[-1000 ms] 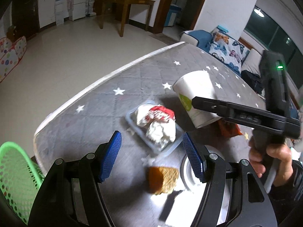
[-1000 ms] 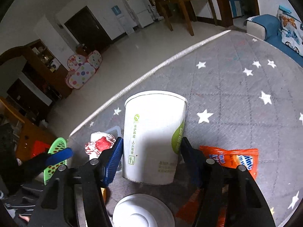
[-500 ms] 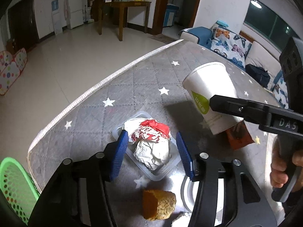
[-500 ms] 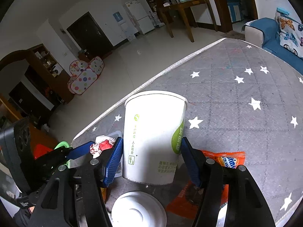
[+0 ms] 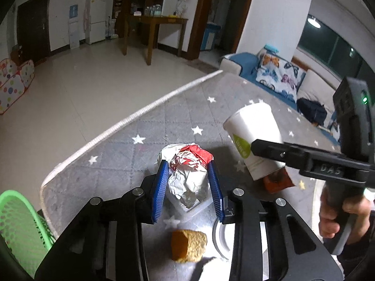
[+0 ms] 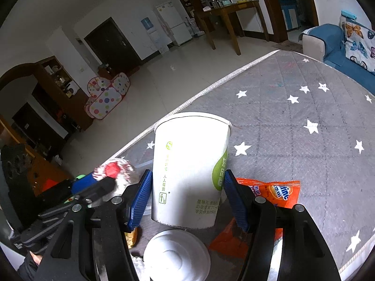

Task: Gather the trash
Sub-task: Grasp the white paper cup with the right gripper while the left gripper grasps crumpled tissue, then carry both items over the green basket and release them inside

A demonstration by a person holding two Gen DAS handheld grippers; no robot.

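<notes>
My left gripper [image 5: 188, 188] is shut on a crumpled white-and-red paper wrapper [image 5: 187, 173] that lies in a clear plastic tray [image 5: 199, 207] on the grey star-patterned mat [image 5: 145, 154]. My right gripper [image 6: 187, 195] is shut on a tall white paper cup [image 6: 189, 168] with green print, held just above the mat; the cup also shows in the left wrist view [image 5: 254, 138]. The wrapper shows at the left of the right wrist view [image 6: 114, 171].
A green mesh basket [image 5: 16, 229] sits off the mat's near-left corner. A brown bread chunk [image 5: 188, 245], a white lid [image 6: 175, 255] and an orange snack packet [image 6: 271, 194] lie on the mat near the grippers. A sofa [image 6: 339, 44] borders the far side.
My left gripper moved forward over the tray and closed its fingers onto the wrapper. The right gripper kept its hold on the cup, which now sits slightly higher.
</notes>
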